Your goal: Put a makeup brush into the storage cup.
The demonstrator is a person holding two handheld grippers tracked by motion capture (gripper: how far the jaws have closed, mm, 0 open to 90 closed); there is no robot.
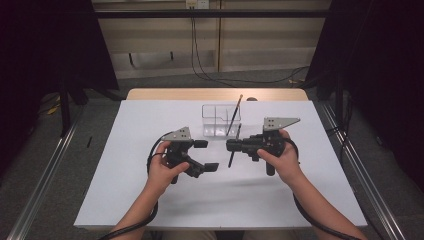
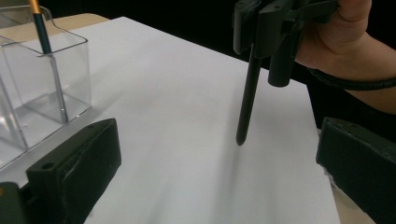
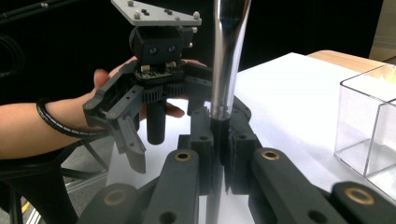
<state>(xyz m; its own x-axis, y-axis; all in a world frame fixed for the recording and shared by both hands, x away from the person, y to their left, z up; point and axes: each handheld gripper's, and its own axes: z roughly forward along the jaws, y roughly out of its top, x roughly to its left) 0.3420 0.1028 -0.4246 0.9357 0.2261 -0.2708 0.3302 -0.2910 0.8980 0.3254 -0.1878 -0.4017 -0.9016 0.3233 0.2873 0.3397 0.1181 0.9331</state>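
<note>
1. High view: a white table (image 1: 150,200) lies under the camera, with a clear plastic organizer (image 1: 220,121) standing on it toward the far side, about midway across. A thin brush (image 1: 235,114) with a gold upper end leans in the organizer's right part.
2. High view: the left gripper (image 1: 206,155), held in the person's left hand (image 1: 162,170), sits left of centre with its jaws spread wide and nothing between them. The right gripper (image 1: 233,145), held in the right hand (image 1: 280,157), points left and is clamped on a dark pen (image 1: 233,146) that runs from near the organizer's front wall down toward the person.
3. Left gripper view: its own two black jaws stand far apart at the bottom corners, empty. Between them, farther off, the pen (image 2: 246,100) hangs almost upright from the right gripper (image 2: 254,32); its tip is at or just above the white surface, though contact cannot be judged. The organizer (image 2: 70,70) stands at the far left with the brush (image 2: 43,32) inside.
4. Right gripper view: its jaws are pressed tight around the pen (image 3: 227,56), whose glossy barrel rises out of frame. The left gripper (image 3: 135,140) faces the camera behind it, jaws parted. A corner of the organizer (image 3: 369,116) shows at right.
</note>
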